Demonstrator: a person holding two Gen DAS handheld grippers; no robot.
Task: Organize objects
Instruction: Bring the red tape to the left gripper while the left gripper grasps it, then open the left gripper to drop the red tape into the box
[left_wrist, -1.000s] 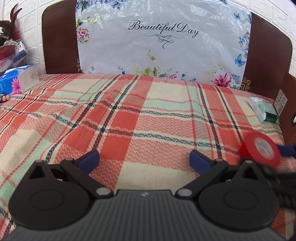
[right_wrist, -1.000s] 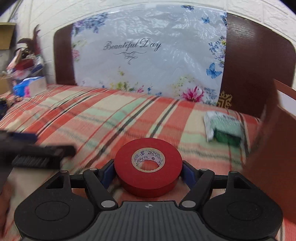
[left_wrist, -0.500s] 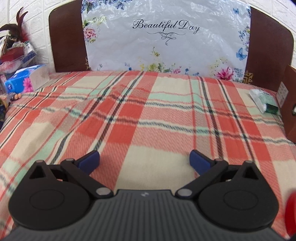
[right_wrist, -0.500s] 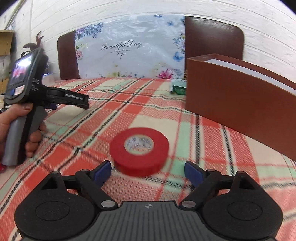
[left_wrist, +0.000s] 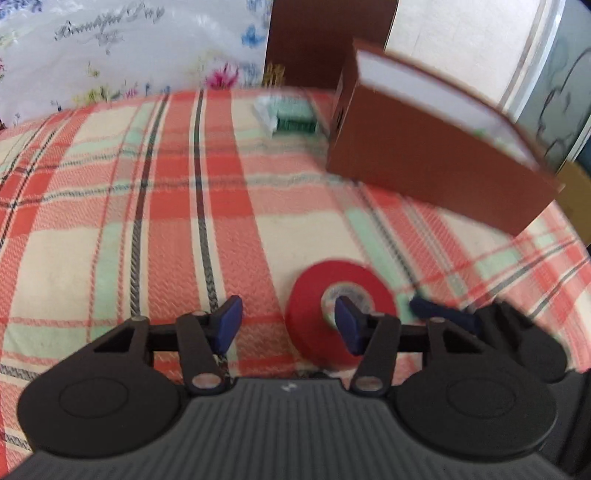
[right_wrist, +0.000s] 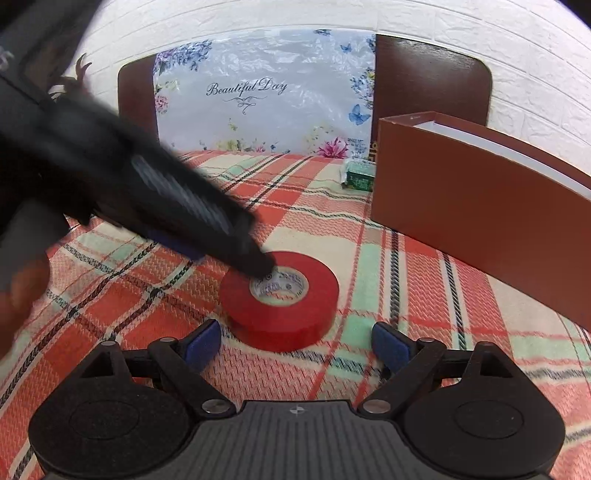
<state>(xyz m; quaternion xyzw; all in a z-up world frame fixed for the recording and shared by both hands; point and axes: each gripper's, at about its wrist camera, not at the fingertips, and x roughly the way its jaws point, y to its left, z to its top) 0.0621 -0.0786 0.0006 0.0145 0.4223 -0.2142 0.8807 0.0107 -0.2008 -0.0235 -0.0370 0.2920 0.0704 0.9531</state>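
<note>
A red roll of tape lies flat on the plaid blanket. My right gripper sits just short of it with its jaws opening wide and nothing between them. My left gripper comes in from the left, tilted down over the roll. One of its fingers hangs over the roll's core, and the other finger stands clear of the roll's left side. Its jaws are closing with the roll's left wall between them, and the pads do not press on it. A hand holds the left gripper's handle at the left edge of the right wrist view.
A brown open-topped box with a white inside stands on the blanket to the right, behind the roll. A green packet lies by its far corner. A dark headboard with a floral plastic sheet closes off the back.
My right gripper set the roll down on the blanket and opened off it. My left gripper swung right and down onto the roll, and its jaws narrowed.
</note>
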